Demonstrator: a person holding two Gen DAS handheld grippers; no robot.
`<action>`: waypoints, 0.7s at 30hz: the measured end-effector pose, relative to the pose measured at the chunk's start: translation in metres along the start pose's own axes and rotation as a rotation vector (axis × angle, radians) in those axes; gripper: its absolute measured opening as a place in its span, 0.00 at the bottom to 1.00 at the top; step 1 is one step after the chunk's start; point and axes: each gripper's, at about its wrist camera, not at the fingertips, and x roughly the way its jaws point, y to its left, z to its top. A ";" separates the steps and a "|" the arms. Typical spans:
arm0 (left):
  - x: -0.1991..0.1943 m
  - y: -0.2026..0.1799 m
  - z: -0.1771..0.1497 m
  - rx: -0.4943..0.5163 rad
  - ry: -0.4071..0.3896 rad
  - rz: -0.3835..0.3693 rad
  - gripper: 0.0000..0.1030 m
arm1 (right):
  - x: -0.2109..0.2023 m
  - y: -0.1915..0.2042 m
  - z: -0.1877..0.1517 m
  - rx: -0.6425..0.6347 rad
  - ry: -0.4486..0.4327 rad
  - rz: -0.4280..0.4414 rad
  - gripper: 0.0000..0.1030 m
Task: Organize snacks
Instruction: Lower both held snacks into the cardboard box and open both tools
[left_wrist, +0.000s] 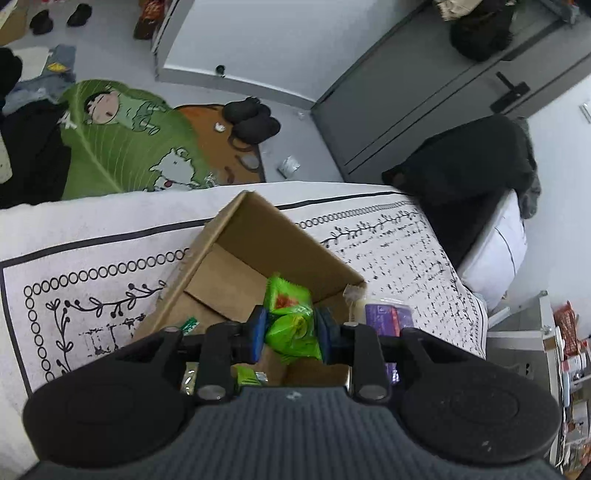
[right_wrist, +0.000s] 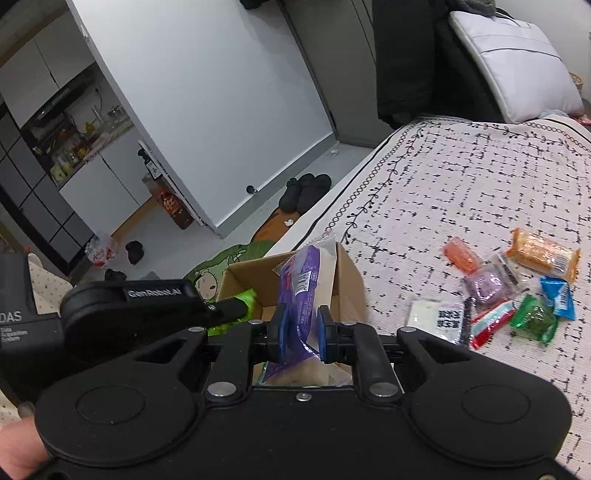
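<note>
An open cardboard box (left_wrist: 236, 229) stands on the patterned bedspread (left_wrist: 92, 258). My left gripper (left_wrist: 291, 334) hovers over it, its blue pads shut on a bright green snack packet (left_wrist: 286, 295). More small green packets (left_wrist: 247, 376) lie in the box bottom. My right gripper (right_wrist: 301, 332) is just above the box's right wall (right_wrist: 351, 280), shut on a purple snack packet (right_wrist: 299, 284) that stands up between the pads. That purple packet (left_wrist: 384, 314) also shows to the right in the left wrist view. The green packet (right_wrist: 245, 299) pokes out to the left in the right wrist view.
Several loose snacks lie on the bedspread to the right: an orange packet (right_wrist: 541, 254), a blue one (right_wrist: 559, 295), a dark green one (right_wrist: 533, 319), a white one (right_wrist: 437, 317). Beyond the bed edge are a green floor mat (left_wrist: 122, 147) and black slippers (left_wrist: 255, 118).
</note>
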 end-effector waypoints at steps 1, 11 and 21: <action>0.001 0.003 0.001 -0.016 0.005 -0.006 0.31 | 0.002 0.002 0.001 0.000 0.001 0.000 0.16; 0.002 0.001 0.002 -0.030 0.020 0.014 0.66 | 0.009 0.005 0.003 -0.018 -0.001 -0.025 0.30; 0.006 -0.027 -0.012 0.069 0.026 0.018 0.79 | -0.019 -0.030 0.004 -0.017 -0.019 -0.094 0.47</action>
